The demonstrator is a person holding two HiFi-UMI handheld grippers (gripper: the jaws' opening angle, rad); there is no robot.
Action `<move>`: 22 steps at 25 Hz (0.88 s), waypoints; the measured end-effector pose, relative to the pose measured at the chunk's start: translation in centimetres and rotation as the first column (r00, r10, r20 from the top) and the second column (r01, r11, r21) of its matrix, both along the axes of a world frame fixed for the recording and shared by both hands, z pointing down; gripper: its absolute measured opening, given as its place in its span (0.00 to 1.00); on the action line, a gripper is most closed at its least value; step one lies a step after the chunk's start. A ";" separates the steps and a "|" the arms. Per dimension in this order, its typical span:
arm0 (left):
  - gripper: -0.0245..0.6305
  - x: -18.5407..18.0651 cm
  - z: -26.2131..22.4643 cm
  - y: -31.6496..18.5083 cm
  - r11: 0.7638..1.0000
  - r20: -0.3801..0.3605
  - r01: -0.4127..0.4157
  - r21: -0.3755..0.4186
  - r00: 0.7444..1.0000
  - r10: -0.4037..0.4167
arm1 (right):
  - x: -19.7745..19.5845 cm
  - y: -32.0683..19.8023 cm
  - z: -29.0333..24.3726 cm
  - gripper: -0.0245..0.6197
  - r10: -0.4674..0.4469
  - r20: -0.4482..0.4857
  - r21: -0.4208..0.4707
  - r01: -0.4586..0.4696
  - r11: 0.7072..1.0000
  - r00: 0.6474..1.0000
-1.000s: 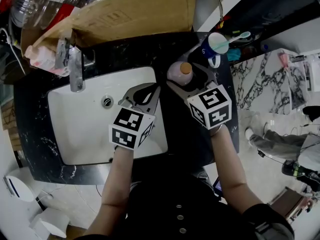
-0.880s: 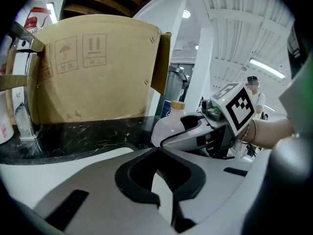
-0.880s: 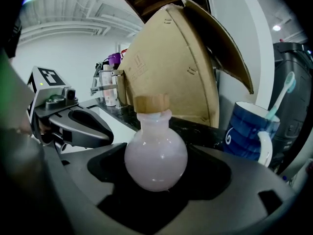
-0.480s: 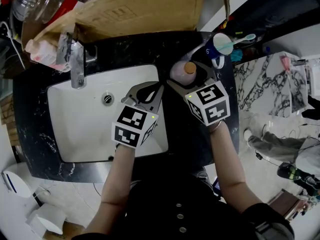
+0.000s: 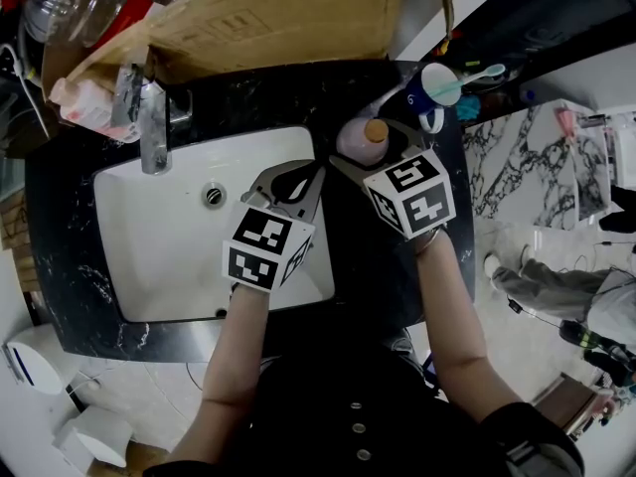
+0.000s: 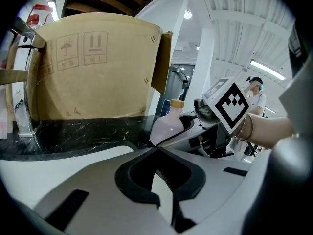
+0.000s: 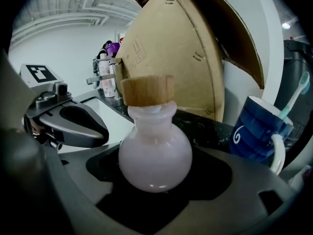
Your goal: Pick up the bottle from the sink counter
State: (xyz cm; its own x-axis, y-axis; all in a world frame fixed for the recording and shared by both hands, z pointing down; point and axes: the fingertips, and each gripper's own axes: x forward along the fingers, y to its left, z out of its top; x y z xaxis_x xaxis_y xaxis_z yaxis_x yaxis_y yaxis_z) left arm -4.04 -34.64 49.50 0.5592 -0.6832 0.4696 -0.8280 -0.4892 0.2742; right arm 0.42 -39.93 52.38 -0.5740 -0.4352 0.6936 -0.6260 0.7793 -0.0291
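Your right claw (image 7: 161,192) stands wide, its jaws just having been opening, with the round pink bottle (image 7: 155,153) upright and unclamped between them on the black marble counter (image 7: 205,131). Your left claw (image 6: 157,151) is pinched together, empty, over the white basin (image 5: 169,237). Just past the bottle sits a blue mug (image 7: 257,129) holding a toothbrush (image 7: 296,99); behind, a cardboard box (image 7: 181,58).

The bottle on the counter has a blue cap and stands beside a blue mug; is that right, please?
Not quite: the right gripper view shows the bottle has a tan wooden cap, not a blue one. It does stand on the counter beside the blue mug.
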 end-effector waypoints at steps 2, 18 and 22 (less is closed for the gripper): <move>0.06 0.1 0.1 0.1 1.000 -0.001 -0.003 -0.002 1.000 0.003 | 0.0 0.0 0.1 0.65 -0.004 -0.001 -0.013 0.004 1.000 1.000; 0.06 0.7 0.1 1.1 1.000 -0.011 0.001 -0.010 1.000 -0.002 | 0.2 0.1 0.0 0.66 0.005 -0.006 -0.013 -0.005 1.000 1.000; 0.06 0.3 -0.8 1.1 1.000 -0.014 0.012 0.006 1.000 -0.012 | 0.2 1.1 -0.2 0.66 -0.003 -0.003 -0.006 0.003 1.000 1.000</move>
